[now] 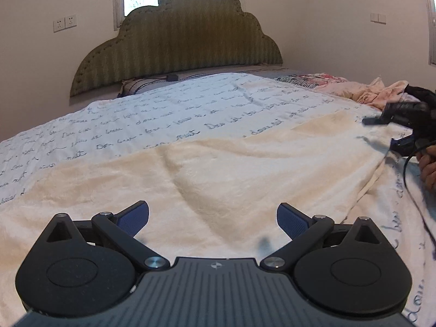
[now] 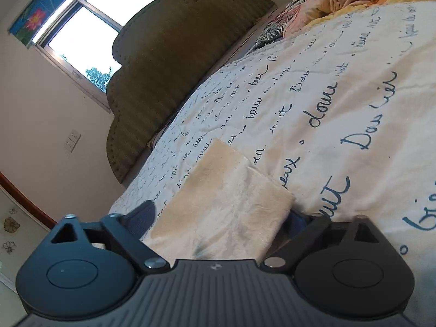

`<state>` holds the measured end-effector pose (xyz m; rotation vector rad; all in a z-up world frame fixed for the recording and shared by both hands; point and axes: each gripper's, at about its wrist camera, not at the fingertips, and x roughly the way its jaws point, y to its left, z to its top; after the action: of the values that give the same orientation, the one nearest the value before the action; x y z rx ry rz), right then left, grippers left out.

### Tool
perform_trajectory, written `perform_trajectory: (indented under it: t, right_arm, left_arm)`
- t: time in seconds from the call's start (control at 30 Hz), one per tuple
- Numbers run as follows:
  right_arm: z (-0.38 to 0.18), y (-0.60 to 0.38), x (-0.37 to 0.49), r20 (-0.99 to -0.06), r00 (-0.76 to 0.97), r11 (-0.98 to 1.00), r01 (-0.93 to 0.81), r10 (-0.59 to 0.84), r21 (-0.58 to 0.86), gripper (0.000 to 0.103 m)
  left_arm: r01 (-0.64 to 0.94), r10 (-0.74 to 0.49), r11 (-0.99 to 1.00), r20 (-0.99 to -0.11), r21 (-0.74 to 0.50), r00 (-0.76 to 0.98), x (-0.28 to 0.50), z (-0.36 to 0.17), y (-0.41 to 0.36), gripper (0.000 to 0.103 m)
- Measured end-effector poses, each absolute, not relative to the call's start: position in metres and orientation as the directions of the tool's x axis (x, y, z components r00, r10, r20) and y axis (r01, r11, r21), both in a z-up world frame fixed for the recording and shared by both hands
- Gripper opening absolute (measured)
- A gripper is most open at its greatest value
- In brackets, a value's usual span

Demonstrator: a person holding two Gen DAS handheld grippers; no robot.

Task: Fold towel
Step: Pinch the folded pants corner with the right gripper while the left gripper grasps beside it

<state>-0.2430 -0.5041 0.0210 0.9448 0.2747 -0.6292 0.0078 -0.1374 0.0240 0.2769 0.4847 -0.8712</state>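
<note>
A cream towel (image 1: 218, 169) lies spread across the bed in the left wrist view, with soft wrinkles. My left gripper (image 1: 212, 218) hovers over its near edge, open, with nothing between its blue pads. At the towel's right corner is my right gripper (image 1: 381, 132), held by a hand (image 1: 427, 166). In the right wrist view a towel corner (image 2: 226, 207) lies as a flat flap across the gap of my right gripper (image 2: 219, 219). Its fingers stand wide apart, and the right one is mostly hidden behind the cloth. I see no pad pinching the towel.
The towel rests on a white bedcover (image 1: 163, 114) printed with blue handwriting. A green cloud-shaped headboard (image 1: 177, 35) stands at the far end under a window. Crumpled pink and yellow clothes (image 1: 368, 90) lie at the far right. A black cable (image 1: 408, 190) trails from the right gripper.
</note>
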Motion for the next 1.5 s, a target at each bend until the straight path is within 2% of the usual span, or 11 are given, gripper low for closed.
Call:
perform_trajectory:
  t: [0.03,0.17,0.3,0.5,0.8,1.0,1.13,1.27,1.37,1.4,1.5]
  right_arm:
    - [0.019,-0.507,-0.245,-0.502,0.772,0.403,0.633,-0.389,0.661,0.023]
    - [0.022,-0.505,-0.244,-0.498,0.778,0.435,0.628,-0.384,0.645,0.021]
    - [0.055,-0.471,-0.229,-0.471,0.768,0.626,0.633,-0.435,0.455,0.018]
    - [0.091,-0.400,-0.200,-0.405,0.782,0.832,0.548,-0.474,0.084,0.018]
    - [0.092,-0.298,-0.177,-0.383,0.869,0.943,0.238,-0.313,-0.231,0.018]
    - [0.076,-0.254,-0.165,-0.445,0.870,0.935,0.051,-0.214,-0.351,0.018]
    - [0.061,-0.243,-0.157,-0.462,0.850,0.900,0.030,-0.252,-0.435,0.021]
    - [0.048,-0.237,-0.146,-0.458,0.824,0.850,0.052,-0.333,-0.524,0.048]
    - [0.045,-0.241,-0.142,-0.483,0.812,0.870,0.058,-0.326,-0.490,0.043]
    - [0.045,-0.240,-0.141,-0.486,0.815,0.876,0.054,-0.316,-0.479,0.031]
    - [0.048,-0.230,-0.137,-0.465,0.825,0.855,0.042,-0.321,-0.516,0.024]
  left_arm:
    - [0.795,-0.677,0.607,-0.513,0.016,0.527,0.008,0.026,-0.141,0.102]
    - [0.807,-0.722,0.578,-0.534,-0.118,0.439,0.021,0.031,-0.154,0.102]
    - [0.729,-0.809,0.523,-0.527,-0.441,0.261,0.050,0.028,-0.157,0.102]
    - [0.454,-0.945,0.297,-0.326,-0.840,0.014,0.085,0.010,-0.165,0.102]
    - [0.233,-0.988,0.124,-0.142,-0.965,-0.061,0.097,-0.007,-0.196,0.103]
    - [0.238,-0.983,0.165,-0.179,-0.957,-0.037,0.099,-0.011,-0.199,0.102]
    - [0.240,-0.967,0.242,-0.254,-0.940,-0.018,0.103,-0.016,-0.198,0.083]
    - [0.283,-0.943,0.322,-0.333,-0.903,0.012,0.106,-0.017,-0.203,0.067]
    - [0.347,-0.919,0.372,-0.393,-0.861,0.010,0.106,-0.017,-0.209,0.031]
    - [0.382,-0.909,0.391,-0.416,-0.837,0.019,0.103,-0.016,-0.210,0.023]
    - [0.495,-0.876,0.449,-0.476,-0.744,0.080,0.096,-0.004,-0.205,0.007]
